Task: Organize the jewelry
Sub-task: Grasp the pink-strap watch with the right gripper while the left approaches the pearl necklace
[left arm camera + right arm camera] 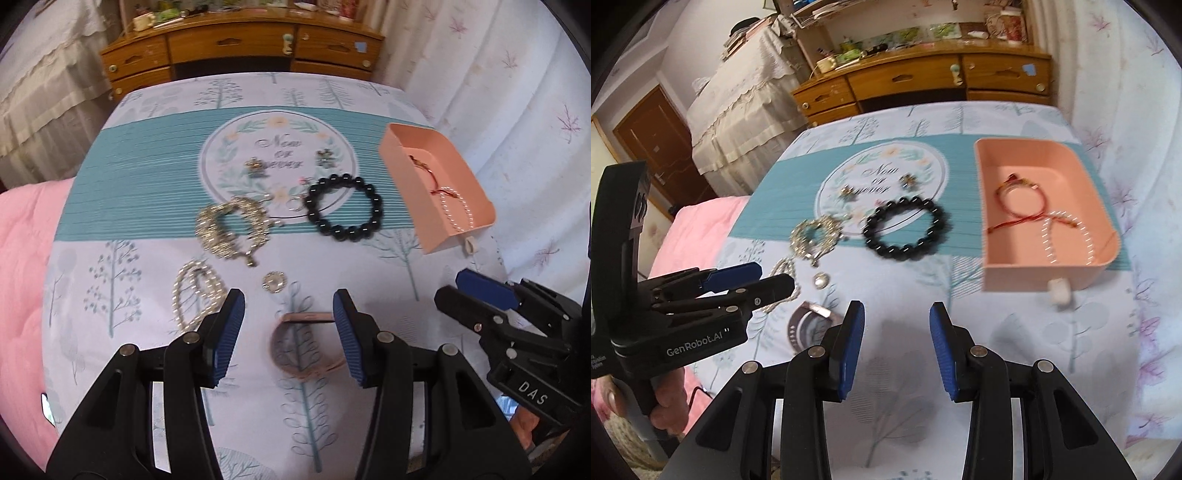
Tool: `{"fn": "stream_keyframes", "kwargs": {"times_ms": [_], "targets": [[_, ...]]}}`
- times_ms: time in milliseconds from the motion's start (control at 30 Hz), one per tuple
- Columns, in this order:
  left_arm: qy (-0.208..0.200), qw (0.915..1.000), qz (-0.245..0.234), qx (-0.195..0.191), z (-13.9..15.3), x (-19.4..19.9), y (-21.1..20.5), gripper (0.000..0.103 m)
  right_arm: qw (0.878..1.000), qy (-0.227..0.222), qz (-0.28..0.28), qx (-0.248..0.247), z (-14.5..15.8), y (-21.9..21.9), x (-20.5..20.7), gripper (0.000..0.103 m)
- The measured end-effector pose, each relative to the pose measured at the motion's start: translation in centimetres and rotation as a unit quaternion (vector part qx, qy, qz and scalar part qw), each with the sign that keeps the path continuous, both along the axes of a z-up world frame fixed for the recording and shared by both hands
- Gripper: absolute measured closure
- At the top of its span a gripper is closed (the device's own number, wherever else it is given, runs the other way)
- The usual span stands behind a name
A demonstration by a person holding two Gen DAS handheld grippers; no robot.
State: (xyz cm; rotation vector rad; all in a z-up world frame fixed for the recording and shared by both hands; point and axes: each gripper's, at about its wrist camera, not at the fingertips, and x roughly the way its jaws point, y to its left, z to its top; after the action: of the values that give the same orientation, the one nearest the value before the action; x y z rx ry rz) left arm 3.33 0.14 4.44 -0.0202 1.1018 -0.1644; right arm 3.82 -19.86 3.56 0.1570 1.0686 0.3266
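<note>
A pink tray [406,173] [1034,147] sits at the right of the cloth-covered table and holds a red string bracelet [1021,203] and a white pearl bracelet [1067,236]. On the cloth lie a black bead bracelet [345,208] [905,229], a gold chain bundle [232,229] [814,236], a pearl strand [195,295], two brooches [258,168] [325,158], a small round piece [274,282] [820,280] and a rose-gold bangle [299,347] [809,325]. My left gripper [288,334] is open just above the bangle. My right gripper [897,347] is open and empty over bare cloth.
A wooden dresser [240,48] [923,81] stands beyond the table's far edge. A pink quilt [22,277] lies at the left. White patterned fabric [517,92] hangs at the right. A small white tag [1059,291] sits at the tray's front.
</note>
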Motion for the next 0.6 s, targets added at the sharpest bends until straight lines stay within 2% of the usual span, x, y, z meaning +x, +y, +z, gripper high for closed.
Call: {"fn": "stream_keyframes", "kwargs": {"times_ms": [200, 367, 600], "targets": [[-0.018, 0.9992, 0.022, 0.029, -0.6, -0.8, 1.9, 0.056, 1.0, 0.018, 0.012, -0.004, -1.4, 1.9, 0.1, 0.066], [-0.012, 0.9987, 0.031, 0.038, -1.7, -1.1, 3.5, 0.056, 0.999, 0.034, 0.02, -0.008, -2.6, 3.1, 0.4, 0.066], [0.006, 0.9991, 0.04, 0.014, -3.5, -1.6, 6.9, 0.056, 0.998, 0.054, 0.034, -0.024, -4.3, 4.6, 0.9, 0.066]]}}
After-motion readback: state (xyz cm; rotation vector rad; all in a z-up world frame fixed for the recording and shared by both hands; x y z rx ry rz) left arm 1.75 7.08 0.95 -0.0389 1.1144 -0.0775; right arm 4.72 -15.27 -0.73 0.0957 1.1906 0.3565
